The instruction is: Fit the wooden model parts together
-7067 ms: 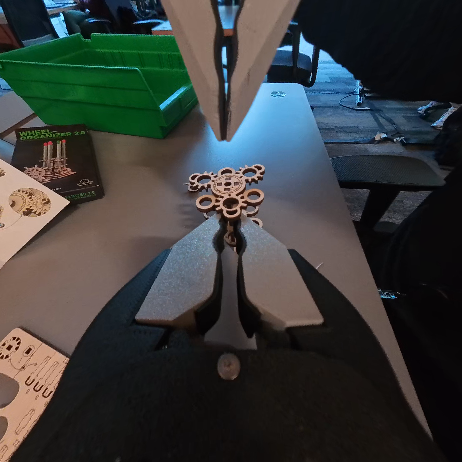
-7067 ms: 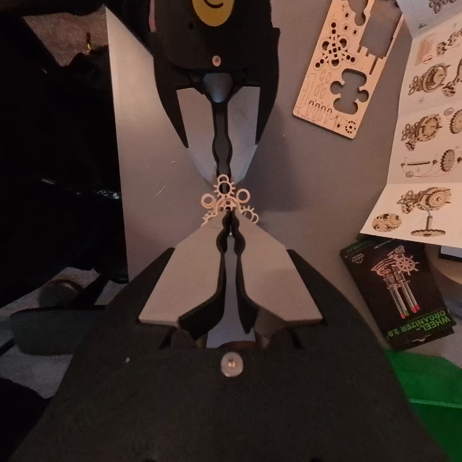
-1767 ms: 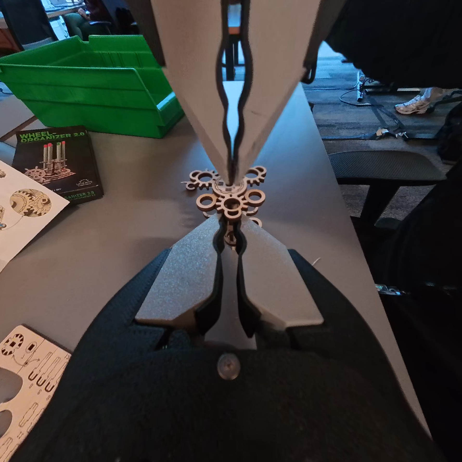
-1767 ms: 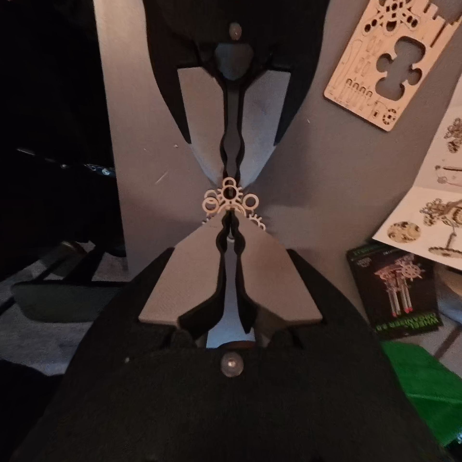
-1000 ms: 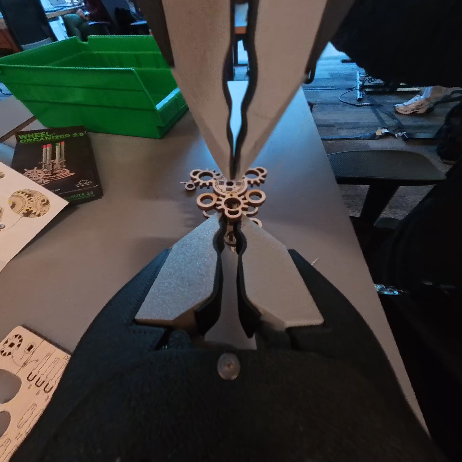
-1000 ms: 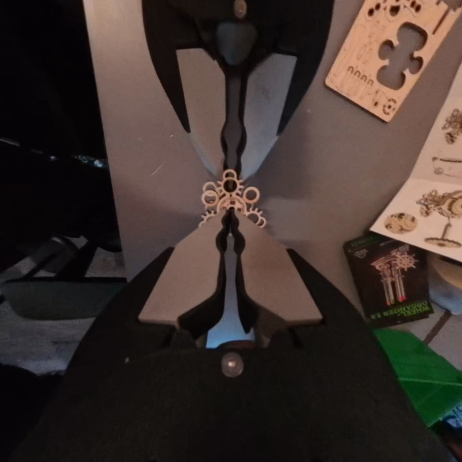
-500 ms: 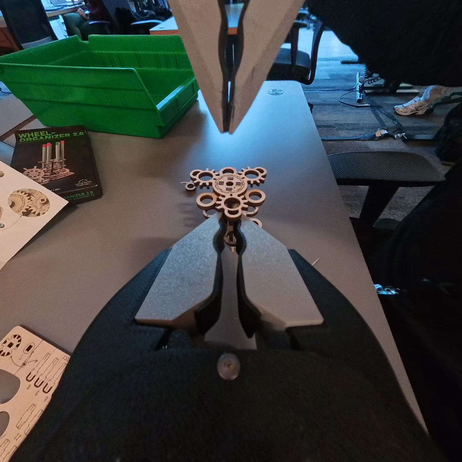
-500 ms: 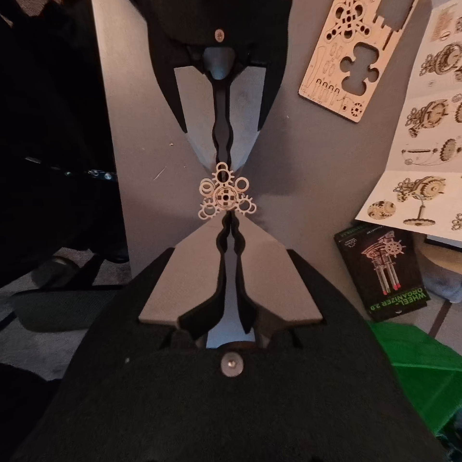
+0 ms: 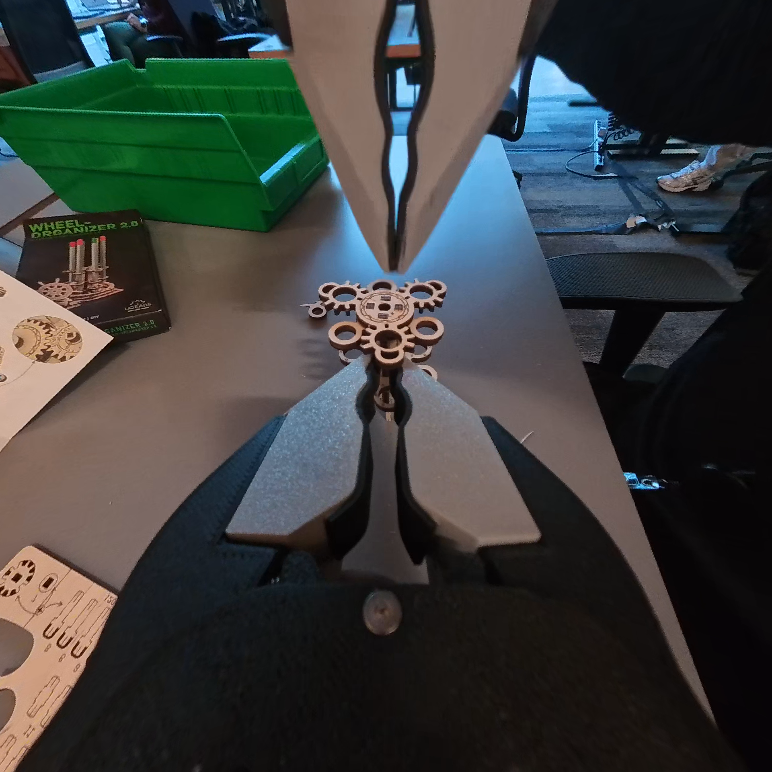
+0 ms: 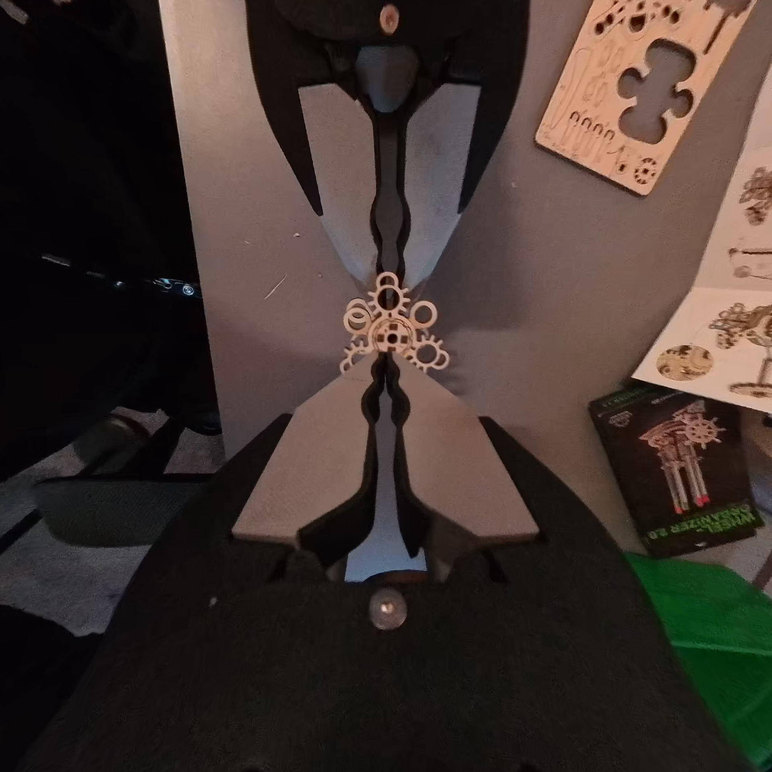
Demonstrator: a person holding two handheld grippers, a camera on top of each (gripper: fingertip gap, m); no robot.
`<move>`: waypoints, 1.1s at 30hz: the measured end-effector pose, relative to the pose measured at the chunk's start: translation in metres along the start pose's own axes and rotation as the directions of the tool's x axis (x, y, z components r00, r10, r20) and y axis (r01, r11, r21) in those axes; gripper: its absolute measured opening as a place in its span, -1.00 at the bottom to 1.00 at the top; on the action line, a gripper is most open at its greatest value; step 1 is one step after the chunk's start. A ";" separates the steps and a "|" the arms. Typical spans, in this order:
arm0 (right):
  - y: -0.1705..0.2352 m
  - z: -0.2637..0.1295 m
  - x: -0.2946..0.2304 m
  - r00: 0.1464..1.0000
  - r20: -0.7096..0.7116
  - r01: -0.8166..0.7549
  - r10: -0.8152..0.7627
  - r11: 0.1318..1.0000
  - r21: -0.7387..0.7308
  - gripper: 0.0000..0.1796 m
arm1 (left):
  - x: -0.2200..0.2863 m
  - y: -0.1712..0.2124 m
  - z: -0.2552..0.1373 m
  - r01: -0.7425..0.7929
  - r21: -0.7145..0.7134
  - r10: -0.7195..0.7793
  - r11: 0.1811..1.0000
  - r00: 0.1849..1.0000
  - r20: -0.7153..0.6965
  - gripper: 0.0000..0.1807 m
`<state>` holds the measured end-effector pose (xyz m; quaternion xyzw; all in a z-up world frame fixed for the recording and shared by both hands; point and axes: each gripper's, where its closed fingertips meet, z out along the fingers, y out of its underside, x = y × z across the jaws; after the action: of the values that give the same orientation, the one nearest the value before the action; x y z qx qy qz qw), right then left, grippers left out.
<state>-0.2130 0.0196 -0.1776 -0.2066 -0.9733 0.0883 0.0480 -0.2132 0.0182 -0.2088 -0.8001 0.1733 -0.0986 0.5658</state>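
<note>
Wooden model point(image 9: 383, 321) sits flat-ish near the middle of a narrow grey table point(image 9: 188, 417), a cluster of rings and little gears round a disc with square holes. Left gripper point(image 9: 386, 378) has its fingers pinching the near lobe of it, with just a thin gap between them where the wood goes in. Right gripper point(image 9: 394, 267) comes in from the far side, fingers pressed together at the tips, and it hangs just above the far edge of the model. From its own camera the tips point(image 10: 386, 365) line up over the disc, but I can't tell if they actually touch.

A tiny loose ring piece point(image 9: 314, 311) lies just left of the model.

Stuff around: a punched-out plywood sheet point(image 9: 37, 618) at the near left corner, a folded instruction leaflet point(image 9: 37, 346) with gear drawings on the left, then a dark kit box point(image 9: 90, 275) with green lettering and a picture of the finished thing (not repeating the text). Farther back a green bin point(image 9: 167, 146) takes up the far left of the table.

Room to move is mostly on the right side of the model, where the table edge runs close by. Past that edge there's a black mesh chair point(image 9: 639, 280), and carpet with cables point(image 9: 626, 175) farther off.
</note>
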 end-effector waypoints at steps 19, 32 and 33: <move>-0.006 -0.031 0.013 0.998 -0.062 -0.009 0.012 0.999 0.052 -1.00 | 0.000 0.000 0.000 0.000 0.000 0.000 1.000 1.000 0.000 -0.99; -0.005 -0.020 0.012 0.999 -0.054 -0.005 0.006 1.000 0.023 -1.00 | 0.001 0.000 0.000 -0.007 0.000 0.007 1.000 1.000 -0.001 -0.99; -0.003 -0.011 0.011 0.999 -0.037 -0.008 0.008 1.000 0.008 -1.00 | 0.001 0.000 0.000 -0.007 0.000 0.007 1.000 1.000 -0.001 -0.99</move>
<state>-0.2226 0.0226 -0.1660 -0.2119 -0.9710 0.0884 0.0663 -0.2124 0.0177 -0.2090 -0.7995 0.1764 -0.0971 0.5659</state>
